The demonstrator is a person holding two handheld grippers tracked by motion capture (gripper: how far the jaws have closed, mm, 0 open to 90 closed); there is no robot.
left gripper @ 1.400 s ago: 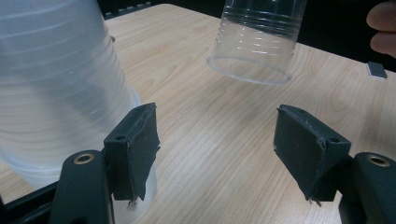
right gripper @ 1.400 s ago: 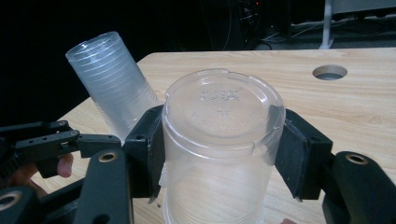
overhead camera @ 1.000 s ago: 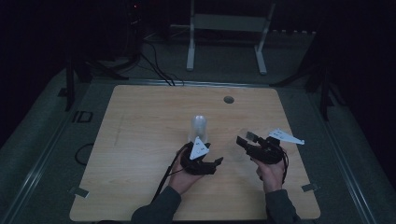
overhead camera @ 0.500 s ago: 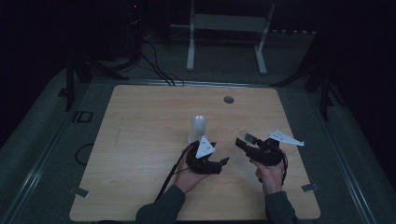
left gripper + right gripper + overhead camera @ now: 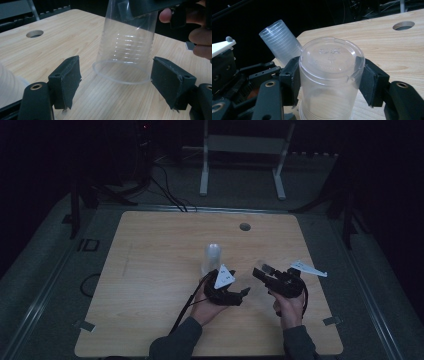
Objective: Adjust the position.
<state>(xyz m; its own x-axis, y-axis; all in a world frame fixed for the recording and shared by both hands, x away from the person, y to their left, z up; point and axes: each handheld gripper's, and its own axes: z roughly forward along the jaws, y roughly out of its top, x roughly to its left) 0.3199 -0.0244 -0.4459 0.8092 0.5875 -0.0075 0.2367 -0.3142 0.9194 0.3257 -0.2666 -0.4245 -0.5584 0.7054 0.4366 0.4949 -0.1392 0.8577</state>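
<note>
I am holding a clear plastic cup (image 5: 329,80) upside down in my right gripper (image 5: 329,82), pads pinching its sides near the base, just above the table (image 5: 150,270). My left gripper (image 5: 117,82) is standing spread, its jaws just having been opening, the cup's rim (image 5: 121,75) between the pads untouched. A stack of cups (image 5: 212,259) is standing just beyond my left hand (image 5: 202,305)
</note>
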